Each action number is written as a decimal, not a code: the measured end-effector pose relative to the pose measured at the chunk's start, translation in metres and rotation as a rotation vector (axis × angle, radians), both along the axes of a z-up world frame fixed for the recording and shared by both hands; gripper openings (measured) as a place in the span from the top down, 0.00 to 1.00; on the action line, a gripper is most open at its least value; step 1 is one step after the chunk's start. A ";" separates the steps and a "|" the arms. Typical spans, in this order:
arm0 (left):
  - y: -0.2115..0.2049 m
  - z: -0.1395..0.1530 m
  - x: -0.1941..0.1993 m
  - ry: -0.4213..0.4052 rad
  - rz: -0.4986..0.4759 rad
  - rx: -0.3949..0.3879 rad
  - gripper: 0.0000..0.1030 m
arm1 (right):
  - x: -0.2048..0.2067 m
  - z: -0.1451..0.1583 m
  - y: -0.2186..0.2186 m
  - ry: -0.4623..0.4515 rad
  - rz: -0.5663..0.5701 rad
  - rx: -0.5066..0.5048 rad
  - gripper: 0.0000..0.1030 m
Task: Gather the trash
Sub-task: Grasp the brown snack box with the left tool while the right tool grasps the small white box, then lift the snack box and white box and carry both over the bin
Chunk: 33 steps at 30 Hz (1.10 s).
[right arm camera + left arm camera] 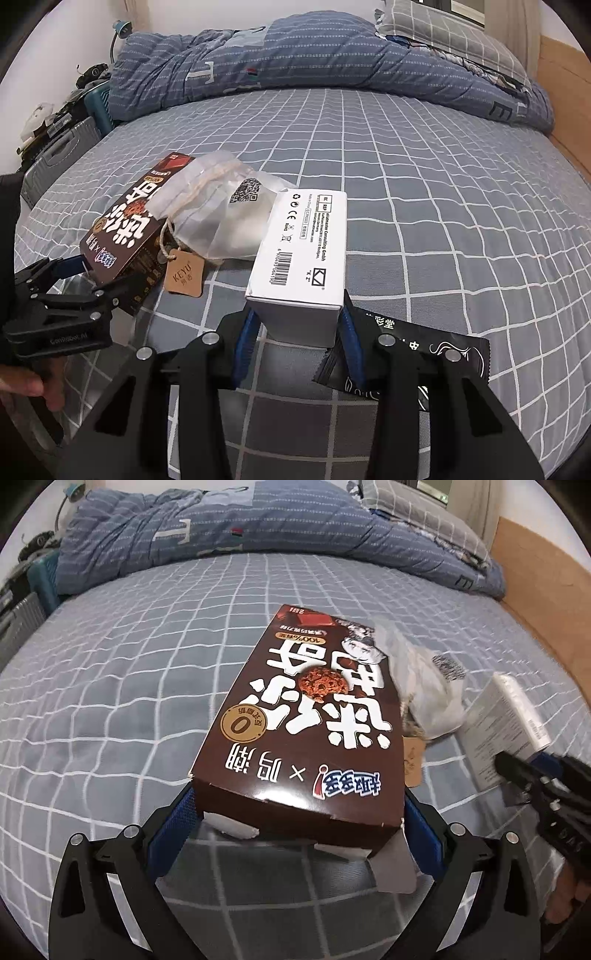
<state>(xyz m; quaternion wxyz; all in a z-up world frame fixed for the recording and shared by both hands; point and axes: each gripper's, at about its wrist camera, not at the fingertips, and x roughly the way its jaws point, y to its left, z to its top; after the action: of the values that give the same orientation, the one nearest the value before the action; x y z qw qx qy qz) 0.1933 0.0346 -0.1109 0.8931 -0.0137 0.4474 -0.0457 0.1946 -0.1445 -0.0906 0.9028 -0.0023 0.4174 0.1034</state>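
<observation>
Now the white box (303, 254) sits on the bed (424, 221), its near end clamped between the right gripper (297, 334) and its blue fingers (243, 343), which press on both side walls; just left of the white box lies a clear drawstring bag (214, 206) with a tan tag (184, 275); left of that again, the brown biscuit box (306, 716) is gripped at its near end by the left gripper (299, 812), fingers closed on its sides. So both boxes appear taken up but not yet carried off; the bag and a black sachet (417, 350), just right of the white box's near end, look still uncollected; no bin shows. Only the right wrist view shows the sachet and the tag's lettering; only the left wrist view shows the biscuit box's torn open flap (391, 871).
</observation>
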 end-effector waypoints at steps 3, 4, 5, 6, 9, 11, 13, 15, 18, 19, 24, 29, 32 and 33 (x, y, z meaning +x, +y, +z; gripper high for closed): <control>-0.003 -0.002 0.001 0.000 -0.006 0.027 0.11 | 0.000 0.000 0.001 -0.001 0.000 0.000 0.62; -0.004 -0.003 0.001 -0.002 -0.006 0.032 0.11 | 0.000 0.000 0.002 -0.002 0.000 0.000 0.62; -0.004 -0.003 0.002 -0.003 -0.005 0.033 0.12 | 0.000 0.000 0.001 -0.002 0.002 -0.001 0.62; -0.005 -0.002 0.002 -0.003 -0.003 0.032 0.12 | 0.000 0.000 0.001 -0.002 0.002 0.000 0.62; -0.006 -0.002 0.000 -0.007 0.002 0.042 0.13 | 0.000 0.000 0.001 -0.003 0.003 -0.001 0.62; -0.008 0.000 -0.003 -0.008 0.014 0.046 0.13 | 0.000 0.002 0.001 -0.002 0.002 0.004 0.62; -0.007 0.002 -0.005 -0.015 0.030 0.052 0.13 | 0.000 0.004 0.000 -0.006 -0.001 0.006 0.62; -0.007 0.005 -0.007 -0.023 0.051 0.062 0.13 | -0.001 0.007 -0.001 -0.010 -0.005 0.012 0.63; -0.004 0.012 -0.012 -0.036 0.093 0.067 0.13 | -0.002 0.013 -0.004 -0.015 -0.008 0.018 0.63; -0.002 0.014 -0.013 -0.040 0.106 0.067 0.13 | -0.002 0.014 -0.004 -0.017 -0.008 0.019 0.63; 0.001 0.025 -0.019 -0.059 0.134 0.109 0.13 | -0.005 0.021 -0.008 -0.022 -0.011 0.024 0.64; 0.008 0.032 -0.028 -0.055 0.173 0.116 0.13 | -0.010 0.032 -0.011 -0.040 -0.020 0.029 0.64; 0.010 0.035 -0.037 -0.060 0.186 0.111 0.13 | -0.014 0.036 -0.010 -0.057 -0.011 0.015 0.64; 0.009 0.036 -0.040 -0.061 0.188 0.112 0.13 | -0.016 0.038 -0.009 -0.061 -0.010 0.010 0.64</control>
<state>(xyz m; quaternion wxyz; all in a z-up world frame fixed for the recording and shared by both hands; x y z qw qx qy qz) 0.1529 0.0440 -0.0745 0.9061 -0.0040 0.4184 0.0630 0.1788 -0.1538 -0.0529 0.9156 0.0014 0.3893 0.1008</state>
